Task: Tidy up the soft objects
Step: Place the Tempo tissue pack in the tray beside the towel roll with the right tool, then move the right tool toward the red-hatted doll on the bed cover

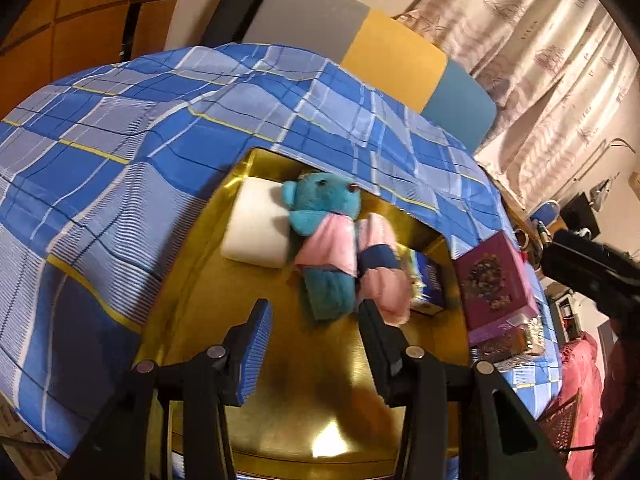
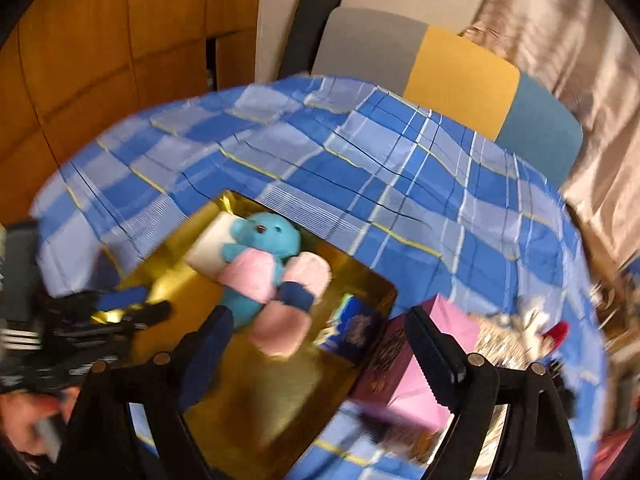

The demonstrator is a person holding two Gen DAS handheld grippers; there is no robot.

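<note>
The left claw (image 1: 316, 340) hangs spread wide above the near part of a gold tray (image 1: 208, 292), gripping nothing, and the right claw (image 2: 320, 344) is likewise spread and bare, hanging over the tray's right edge; its view is smeared by motion, so fine detail there is hard to read. Largest is the blue plaid cloth (image 1: 120, 140) covering the tabletop, with a grey, yellow and blue chair back (image 1: 384, 52) behind it, cut off below by the cloth's far edge. The gold tray lies on the cloth, its near end hidden behind the left claw's black arms. To its right stands a purple box (image 1: 496, 280), partly cut off by the right claw in the other view. In the tray lies a teal bear (image 1: 324, 240) on its back, head toward the far edge and legs toward the camera, its long axis running near to far with a slight tilt; a pink garment wraps its middle. Touching its right side is a pink roll (image 1: 380, 272) with a dark blue band, lying parallel to it. A white pillow (image 1: 260, 228) sits against the bear's left side by its head. A small blue box (image 1: 430, 280) is wedged in the tray's right corner, its print unreadable.
</note>
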